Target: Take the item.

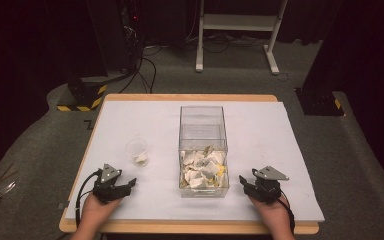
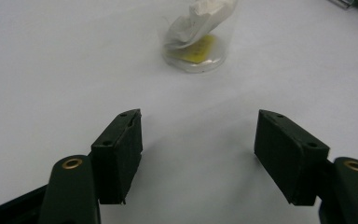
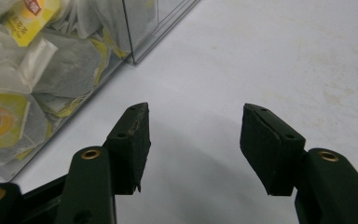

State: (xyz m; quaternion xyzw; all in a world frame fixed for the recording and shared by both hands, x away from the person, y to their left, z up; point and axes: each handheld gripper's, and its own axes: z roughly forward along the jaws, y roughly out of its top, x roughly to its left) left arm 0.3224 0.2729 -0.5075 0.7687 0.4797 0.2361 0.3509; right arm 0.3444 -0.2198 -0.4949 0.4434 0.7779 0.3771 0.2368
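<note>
Both grippers rest empty on the counter (image 1: 280, 130), left gripper (image 1: 130, 183) wide, right gripper (image 1: 243, 181) parted; tea bags (image 1: 202, 167) fill the clear box (image 1: 202, 120), one sits in the cup (image 1: 137, 151) at ten o'clock; reach from above, pinching a single bag.

Box (image 1: 203, 131) sits centre frame on the table (image 1: 260, 125), tea bags (image 1: 202, 169) piled in its near end. Cup (image 1: 137, 151) just left of box, one tea bag inside. Left gripper (image 1: 130, 184) lower left, right gripper (image 1: 243, 181) lower right, both near the table's front edge.
</note>
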